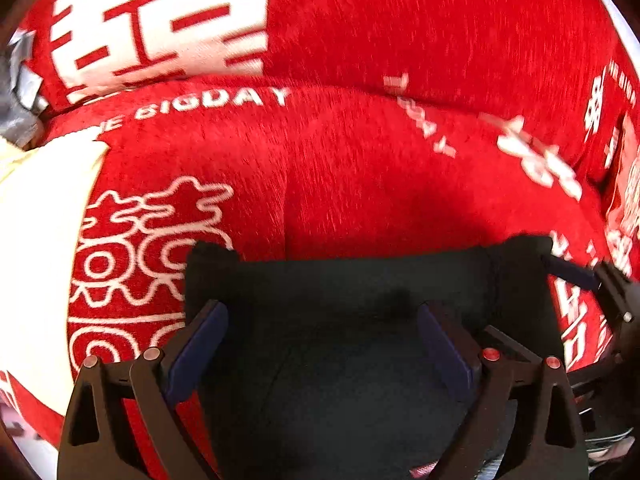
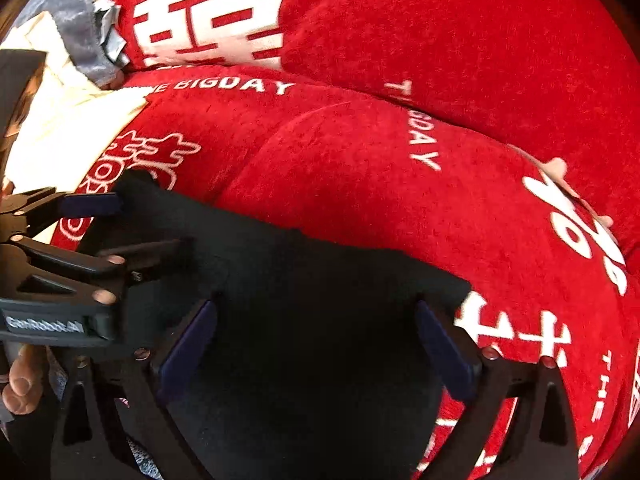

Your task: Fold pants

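Red printed bedding (image 1: 360, 160) carries black pants (image 1: 360, 320); both grippers' fingers (image 1: 200, 344) spread, so the unheld fold may spring open.

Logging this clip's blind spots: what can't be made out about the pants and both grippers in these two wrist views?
- Black pants: near part cut off by the bottom edge in both views; fold count unreadable, dark fabric.
- Left gripper, right gripper: jaws wide apart; whether fingertips touch cloth is unclear.
- Cream cloth: overexposed, cut by the left edge.
- Red cover: print motion-blurred at the right.
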### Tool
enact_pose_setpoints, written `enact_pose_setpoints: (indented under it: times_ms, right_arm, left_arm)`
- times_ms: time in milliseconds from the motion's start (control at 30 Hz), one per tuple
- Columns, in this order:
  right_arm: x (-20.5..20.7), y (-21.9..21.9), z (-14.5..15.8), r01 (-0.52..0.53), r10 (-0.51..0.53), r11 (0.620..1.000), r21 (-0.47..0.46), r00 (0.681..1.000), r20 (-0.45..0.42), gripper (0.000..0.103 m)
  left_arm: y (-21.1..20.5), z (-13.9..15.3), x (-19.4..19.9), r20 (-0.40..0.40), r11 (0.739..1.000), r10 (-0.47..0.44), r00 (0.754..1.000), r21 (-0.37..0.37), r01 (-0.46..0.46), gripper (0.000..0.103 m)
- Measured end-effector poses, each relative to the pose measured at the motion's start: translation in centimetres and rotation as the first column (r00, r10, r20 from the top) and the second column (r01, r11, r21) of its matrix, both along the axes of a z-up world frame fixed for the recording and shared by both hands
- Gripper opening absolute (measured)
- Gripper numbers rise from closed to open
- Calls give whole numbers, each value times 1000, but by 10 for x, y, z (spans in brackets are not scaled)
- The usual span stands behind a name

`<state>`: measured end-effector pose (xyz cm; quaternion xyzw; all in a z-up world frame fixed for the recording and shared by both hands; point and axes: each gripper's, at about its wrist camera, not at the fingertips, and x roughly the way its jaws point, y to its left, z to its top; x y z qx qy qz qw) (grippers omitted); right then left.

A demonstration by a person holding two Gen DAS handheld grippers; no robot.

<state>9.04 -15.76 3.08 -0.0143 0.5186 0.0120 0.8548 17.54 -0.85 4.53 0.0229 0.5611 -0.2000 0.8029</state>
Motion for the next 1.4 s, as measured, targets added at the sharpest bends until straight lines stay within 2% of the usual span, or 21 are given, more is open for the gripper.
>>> enact_pose_setpoints:
  times_ms: [67, 133, 200, 267, 333, 367, 500, 700, 867, 967, 1067, 1267, 1400]
  right_arm:
    - [-2, -1, 10, 13, -13, 1000, 23, 1000, 25, 100]
    - [0, 0, 12, 33, -34, 999, 25, 999, 24, 100]
    - [4, 4, 7, 41, -41, 999, 22, 999, -2, 100]
    - [6, 11, -5, 35, -36, 999, -30, 999, -37, 101]
    - [1, 19, -13, 38, -43, 995, -92, 997, -62, 101]
    - [-6, 20, -12, 52, -56, 994, -91, 998, -39, 102]
    - [-31, 19, -8, 79, -81, 995, -56, 996, -23, 102]
    - [-73, 26, -10, 72, -73, 994, -79, 997, -9, 102]
    - [-103, 28, -13, 67, -68, 993, -93, 998, 0, 103]
    - [-116, 27, -21, 66, -70, 993, -99, 997, -37, 103]
    - [-128, 28, -20, 67, -74, 988, -140, 996, -41, 103]
    - [-132, 20, 9, 117, -111, 979, -168, 993, 43, 103]
    - [-123, 27, 21, 102, -90, 986, -132, 991, 95, 103]
  left_arm:
    - [6, 9, 0, 22, 1000, 21, 1000, -17, -21, 96]
    - [6, 8, 0, 31, 999, 30, 999, 17, -30, 96]
    - [5, -6, 1, -17, 998, 34, 999, 47, -33, 96]
    - [3, -16, -4, -30, 997, 36, 999, 74, -33, 96]
    - [-4, -16, -17, 14, 991, 12, 1000, 136, -14, 96]
    - [-4, -14, -21, 26, 990, 5, 1000, 143, -8, 95]
    - [1, -7, -44, 42, 992, -1, 999, 123, -4, 95]
    - [10, -12, -75, 62, 989, -7, 998, 147, -3, 96]
    - [28, -16, -88, 27, 995, 17, 999, 97, -20, 98]
    - [38, -21, -92, -8, 998, 33, 999, 48, -33, 98]
    - [43, -18, -97, -4, 997, 45, 999, 55, -45, 98]
    - [53, -2, -108, 37, 997, 50, 998, 65, -52, 98]
    - [61, -2, -109, 40, 994, 71, 997, 76, -74, 98]
